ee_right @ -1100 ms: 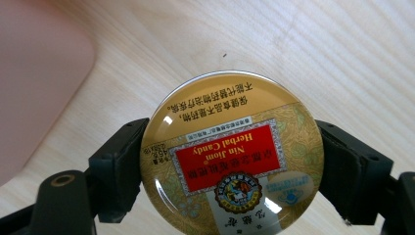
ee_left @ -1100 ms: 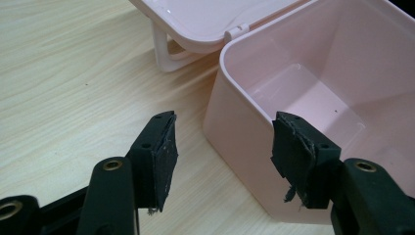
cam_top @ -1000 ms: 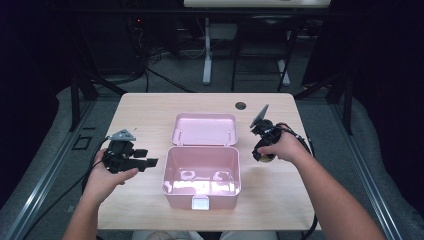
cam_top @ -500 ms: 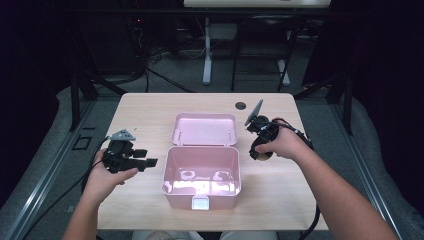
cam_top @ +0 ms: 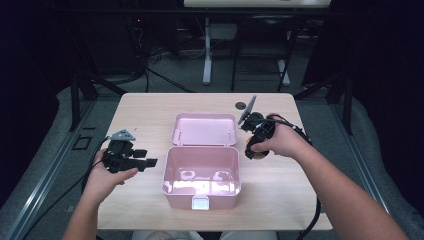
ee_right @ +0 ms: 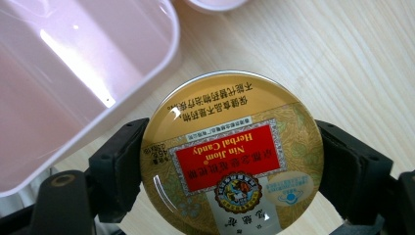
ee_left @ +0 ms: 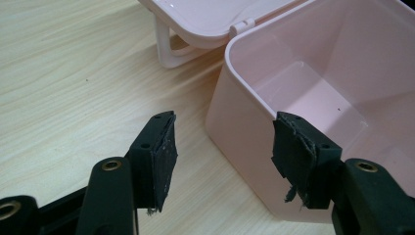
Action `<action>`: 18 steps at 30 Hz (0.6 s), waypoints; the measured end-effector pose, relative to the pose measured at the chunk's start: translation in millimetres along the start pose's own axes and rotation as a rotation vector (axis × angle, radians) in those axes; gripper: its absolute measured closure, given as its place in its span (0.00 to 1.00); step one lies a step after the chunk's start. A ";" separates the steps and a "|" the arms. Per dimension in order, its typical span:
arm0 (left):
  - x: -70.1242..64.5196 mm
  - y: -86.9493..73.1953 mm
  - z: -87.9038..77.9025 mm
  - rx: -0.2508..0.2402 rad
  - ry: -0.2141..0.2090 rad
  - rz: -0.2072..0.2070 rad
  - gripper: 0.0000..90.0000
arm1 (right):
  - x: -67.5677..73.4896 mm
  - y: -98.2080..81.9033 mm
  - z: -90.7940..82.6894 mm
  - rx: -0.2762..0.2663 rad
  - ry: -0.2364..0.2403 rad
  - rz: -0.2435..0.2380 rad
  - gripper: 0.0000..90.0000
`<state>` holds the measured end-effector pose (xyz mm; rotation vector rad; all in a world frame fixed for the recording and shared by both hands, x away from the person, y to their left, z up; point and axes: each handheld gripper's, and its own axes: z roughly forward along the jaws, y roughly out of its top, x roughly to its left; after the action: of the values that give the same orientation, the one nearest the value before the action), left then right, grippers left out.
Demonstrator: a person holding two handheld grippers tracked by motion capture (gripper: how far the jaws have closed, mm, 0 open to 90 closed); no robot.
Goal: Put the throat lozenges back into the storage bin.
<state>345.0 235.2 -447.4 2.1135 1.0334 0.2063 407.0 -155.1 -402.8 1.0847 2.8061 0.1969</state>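
A round gold tin [ee_right: 230, 156] with a red "Herbal Candy" label is held across its width between the two black jaws of my right gripper [cam_top: 256, 149], which is shut on it. It hangs above the wooden table, just right of the open pink plastic box [cam_top: 201, 175]. The box's lid [cam_top: 204, 129] lies flat behind the box. My left gripper [ee_left: 222, 147] is open at the box's left side. The box's near corner stands between its pads [ee_left: 164, 152], and neither pad presses on it. The box's inside looks bare where it shows.
A small dark round disc [cam_top: 241, 105] lies on the table [cam_top: 145, 115] near its far edge, behind my right hand. Cables trail from both grippers. Table legs, stands and cables sit on the dark floor beyond.
My right hand has lifted and drifted slightly left toward the box, still gripping the tin. The left hand and the box have stayed put.
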 end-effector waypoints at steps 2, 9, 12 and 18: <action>0.0 0.0 0.1 0.000 0.000 0.001 0.46 | 4.5 2.0 -2.6 -0.003 0.000 -0.014 0.22; 0.2 -0.2 0.0 -0.001 -0.001 -0.004 0.46 | 21.8 11.2 -16.7 -0.024 0.007 -0.090 0.22; 0.4 -0.4 0.3 -0.003 -0.001 -0.004 0.46 | 29.3 14.1 -19.6 -0.025 0.011 -0.144 0.22; 0.4 -0.4 0.1 -0.003 -0.001 -0.005 0.46 | 41.7 17.4 -20.0 -0.016 0.027 -0.245 0.22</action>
<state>345.1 235.6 -447.9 2.1076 1.0369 0.2044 384.5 -115.7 -383.2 0.7306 2.9221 0.2102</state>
